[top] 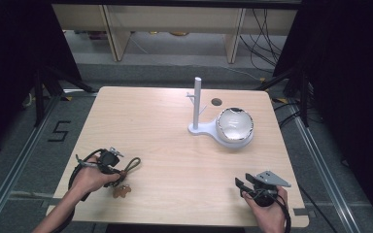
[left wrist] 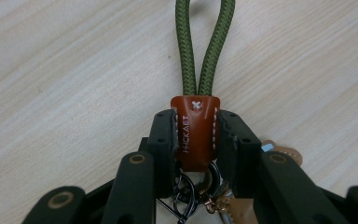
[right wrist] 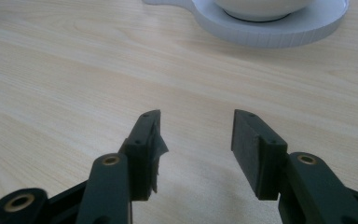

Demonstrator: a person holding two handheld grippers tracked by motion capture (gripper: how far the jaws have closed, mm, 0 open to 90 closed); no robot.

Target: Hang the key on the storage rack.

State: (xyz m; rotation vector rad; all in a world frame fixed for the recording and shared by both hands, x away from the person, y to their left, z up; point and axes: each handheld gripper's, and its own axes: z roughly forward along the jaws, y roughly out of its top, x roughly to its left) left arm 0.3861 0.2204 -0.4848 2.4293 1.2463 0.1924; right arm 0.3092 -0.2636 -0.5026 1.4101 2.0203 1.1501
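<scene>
The key strap was a loop of olive-green braided cord gathered into a brown leather tab with white stitching and a small stitched cross at its top. Below the tab hung dark metal rings, a brass-coloured clasp, and a tan leather piece that showed just beside the jaw.

The left gripper was clamped on the leather tab, one jaw pressed against each side of it. In the high view the left gripper sat near the table's front left corner, well apart from the white stand, with the cord loop lying on the wood toward the stand's side and a small brown charm on the table just in front of the left hand.

The right gripper stood with its jaws parted and nothing between them, low over the wood in front of the stand's round base. In the high view the right gripper was near the front right edge, held by the right hand.

The rings and clasp were partly hidden behind the jaws and cut off at the frame's bottom. The bowl on the stand's base was cut off at the top of the right gripper view.

White lettering ran lengthwise down the tab; it seemed to read "HICKAET", though the first letters were hard to make out.
</scene>
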